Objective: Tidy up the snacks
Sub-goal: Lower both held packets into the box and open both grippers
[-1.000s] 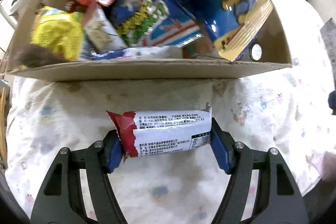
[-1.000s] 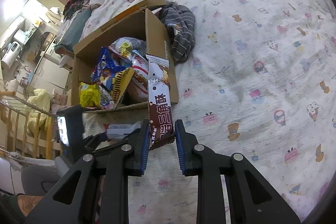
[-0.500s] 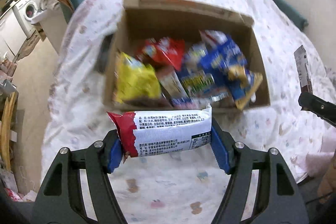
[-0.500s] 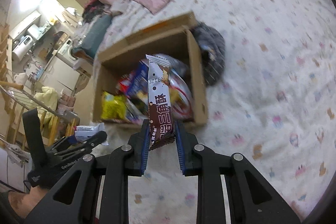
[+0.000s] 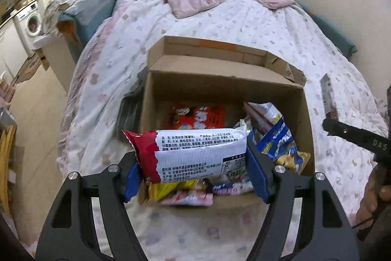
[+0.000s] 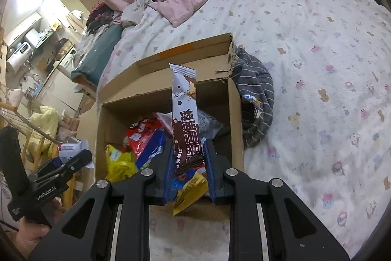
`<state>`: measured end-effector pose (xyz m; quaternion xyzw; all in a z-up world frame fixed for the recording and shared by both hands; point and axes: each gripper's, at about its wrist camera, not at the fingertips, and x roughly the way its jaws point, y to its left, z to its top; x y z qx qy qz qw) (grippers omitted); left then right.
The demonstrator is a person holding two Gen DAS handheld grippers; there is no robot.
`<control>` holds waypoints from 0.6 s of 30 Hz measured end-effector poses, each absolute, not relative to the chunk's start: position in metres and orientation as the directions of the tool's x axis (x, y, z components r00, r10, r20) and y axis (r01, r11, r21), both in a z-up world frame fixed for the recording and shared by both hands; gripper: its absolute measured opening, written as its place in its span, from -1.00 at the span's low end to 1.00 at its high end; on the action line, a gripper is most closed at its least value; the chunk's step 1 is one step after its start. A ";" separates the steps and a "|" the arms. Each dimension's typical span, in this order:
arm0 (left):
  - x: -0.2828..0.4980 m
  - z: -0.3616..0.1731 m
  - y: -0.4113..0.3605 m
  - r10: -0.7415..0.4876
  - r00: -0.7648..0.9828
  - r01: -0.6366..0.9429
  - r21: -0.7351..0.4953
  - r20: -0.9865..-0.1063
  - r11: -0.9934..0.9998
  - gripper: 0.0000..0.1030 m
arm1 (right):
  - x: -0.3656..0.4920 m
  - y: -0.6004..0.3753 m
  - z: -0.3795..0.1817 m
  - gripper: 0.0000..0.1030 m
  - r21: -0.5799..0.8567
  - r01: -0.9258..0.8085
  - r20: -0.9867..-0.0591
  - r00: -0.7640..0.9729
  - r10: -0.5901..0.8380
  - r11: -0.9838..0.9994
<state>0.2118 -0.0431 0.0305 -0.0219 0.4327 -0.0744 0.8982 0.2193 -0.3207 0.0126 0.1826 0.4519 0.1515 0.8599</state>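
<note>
Above a cardboard box [image 5: 303, 114] of snacks on a bed [image 6: 317, 40], the left gripper [image 5: 193, 170] clamps a rice-cracker packet [image 5: 190, 153] crosswise, the right gripper [image 6: 187, 170] pinches a brown wafer bar [image 6: 185, 119]; dropping both in looks next.

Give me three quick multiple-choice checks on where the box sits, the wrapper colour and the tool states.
1. The cardboard box sits on: A a bed, B a desk, C the floor.
2. The packet in the right tool is mainly: A green, B brown and white, C yellow.
3. The left tool is: A empty, B hidden, C shut on a red and white packet.

Answers: 1 A, patterned bedding surrounds the box. 2 B, brown body with a white top. 3 C, both pads press the packet's ends.
</note>
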 end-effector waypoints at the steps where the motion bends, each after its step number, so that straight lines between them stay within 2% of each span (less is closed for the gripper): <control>1: 0.213 0.029 -0.045 -0.160 0.625 0.124 -0.105 -0.764 0.987 0.35 | 0.221 -0.319 0.009 -0.53 0.451 -0.103 -0.726 0.535 0.432 0.886; 4: 0.221 0.022 -0.053 -0.166 0.628 0.130 -0.107 -0.761 0.986 0.36 | 0.223 -0.315 0.004 -0.53 0.446 -0.107 -0.736 0.521 0.432 0.889; 8: 0.233 0.014 -0.056 -0.216 0.586 0.128 -0.174 -0.781 0.976 0.38 | 0.228 -0.312 -0.002 -0.52 0.443 -0.104 -0.746 0.508 0.430 0.890; 12: 0.236 0.013 -0.060 -0.187 0.583 0.120 -0.144 -0.790 0.982 0.66 | 0.234 -0.313 -0.012 -0.52 0.440 -0.072 -0.768 0.486 0.417 0.895; 18: 0.237 0.014 -0.058 -0.194 0.575 0.111 -0.159 -0.795 0.981 0.67 | 0.237 -0.312 -0.022 -0.46 0.437 -0.045 -0.788 0.462 0.406 0.899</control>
